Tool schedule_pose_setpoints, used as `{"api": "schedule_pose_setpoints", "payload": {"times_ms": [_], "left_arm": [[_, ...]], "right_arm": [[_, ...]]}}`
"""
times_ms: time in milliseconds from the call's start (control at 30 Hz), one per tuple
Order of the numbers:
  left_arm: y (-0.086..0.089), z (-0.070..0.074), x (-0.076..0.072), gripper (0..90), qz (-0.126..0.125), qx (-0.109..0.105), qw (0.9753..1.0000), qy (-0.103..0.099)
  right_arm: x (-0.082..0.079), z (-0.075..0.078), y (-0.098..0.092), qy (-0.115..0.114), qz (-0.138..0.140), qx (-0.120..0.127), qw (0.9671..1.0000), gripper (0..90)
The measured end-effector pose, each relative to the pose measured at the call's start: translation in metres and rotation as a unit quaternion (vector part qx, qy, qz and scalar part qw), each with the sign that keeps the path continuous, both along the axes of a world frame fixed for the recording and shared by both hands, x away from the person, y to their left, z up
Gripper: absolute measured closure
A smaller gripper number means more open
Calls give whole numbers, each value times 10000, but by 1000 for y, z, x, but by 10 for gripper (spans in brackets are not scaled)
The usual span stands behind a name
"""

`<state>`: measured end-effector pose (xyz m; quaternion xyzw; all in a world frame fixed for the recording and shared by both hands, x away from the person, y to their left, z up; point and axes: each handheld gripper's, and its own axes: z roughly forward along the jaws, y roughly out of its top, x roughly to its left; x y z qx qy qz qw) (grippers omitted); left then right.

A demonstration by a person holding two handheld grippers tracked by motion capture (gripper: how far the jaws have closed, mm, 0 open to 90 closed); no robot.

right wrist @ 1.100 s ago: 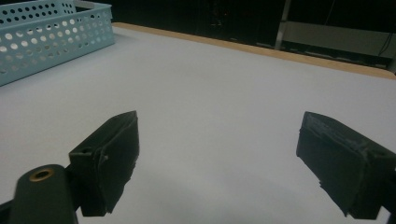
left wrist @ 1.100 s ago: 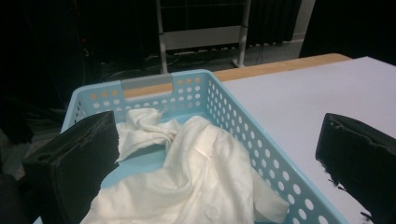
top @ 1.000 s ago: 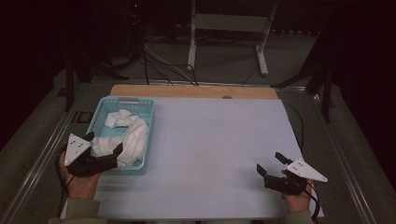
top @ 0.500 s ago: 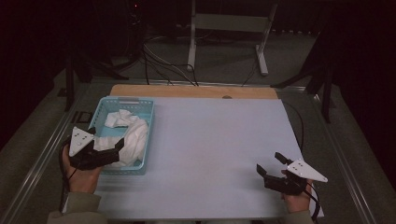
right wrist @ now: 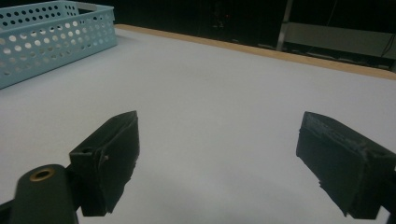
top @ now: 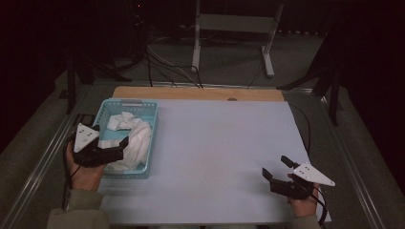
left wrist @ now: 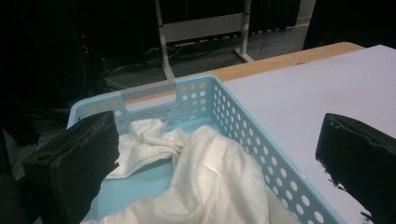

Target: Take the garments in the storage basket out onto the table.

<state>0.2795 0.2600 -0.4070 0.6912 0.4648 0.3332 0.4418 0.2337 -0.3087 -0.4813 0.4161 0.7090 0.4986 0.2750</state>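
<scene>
The left gripper (top: 114, 149) is held at the near left by the left hand (top: 85, 171), jaws spread wide and aimed rightward. The right gripper (top: 276, 168) is held at the near right by the right hand (top: 302, 204), jaws spread wide, pointed left and slightly away.

We see a pale table top (top: 215, 157) across the middle of the frame, with a wooden edge strip (top: 196, 93) along its far side. Beyond it, at the top of the frame, a white metal stand (top: 234, 28) and dark cables (top: 165, 59) sit on grey floor (top: 229, 71).
</scene>
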Motion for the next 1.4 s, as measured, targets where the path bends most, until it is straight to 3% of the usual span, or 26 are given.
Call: {"api": "schedule_pose_setpoints", "payload": {"times_ms": [467, 800, 1267, 1400], "left_arm": [[-4, 9, 15, 7, -64, -5, 10000, -30], [-4, 13, 28, 7, -199, -46, 9997, 97], [-1, 13, 47, 6, -373, 145, 9985, 360], [0, 10, 51, 7, -454, 200, 9984, 278]], "right_arm": [[-1, 1, 0, -71, 51, 12, 10000, 129], [-2, 1, 1, -96, 68, 10, 9999, 131], [-2, 2, 0, -107, 87, 14, 9999, 132], [-2, 2, 0, -104, 95, 17, 9999, 132]]}}
